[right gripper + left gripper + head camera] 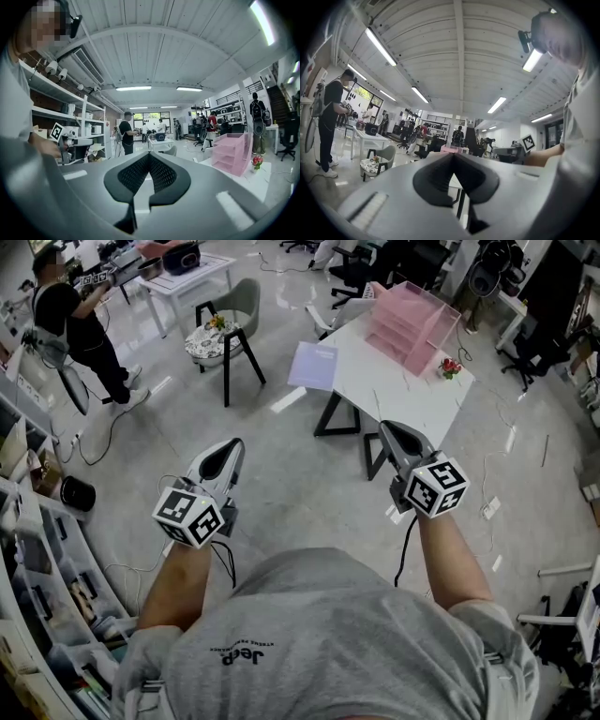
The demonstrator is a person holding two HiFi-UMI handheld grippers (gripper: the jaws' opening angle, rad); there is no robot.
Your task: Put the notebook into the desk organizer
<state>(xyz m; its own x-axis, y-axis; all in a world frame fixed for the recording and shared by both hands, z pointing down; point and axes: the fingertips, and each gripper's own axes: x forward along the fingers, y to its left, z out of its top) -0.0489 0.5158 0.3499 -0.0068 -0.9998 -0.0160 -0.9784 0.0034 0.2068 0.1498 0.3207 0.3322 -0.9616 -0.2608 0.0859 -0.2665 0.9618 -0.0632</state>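
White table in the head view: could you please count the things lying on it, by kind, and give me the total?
desk organizer, pink: 1
notebook, pale purple: 1
small red flower decoration: 1
Total: 3

We've got both tools out in front of us over the grey floor [309, 498], the left hand-held gripper [228, 448] and the right hand-held gripper [391, 430], each with its jaws drawn together. Ahead stands the white bench [403, 395]. The lavender notebook [313, 366] lies at its left edge, well apart from the pink desk organizer [411, 326] at the far end. A chair [225, 332] stands left of the bench, and a person in black [75, 322] stands beyond it.
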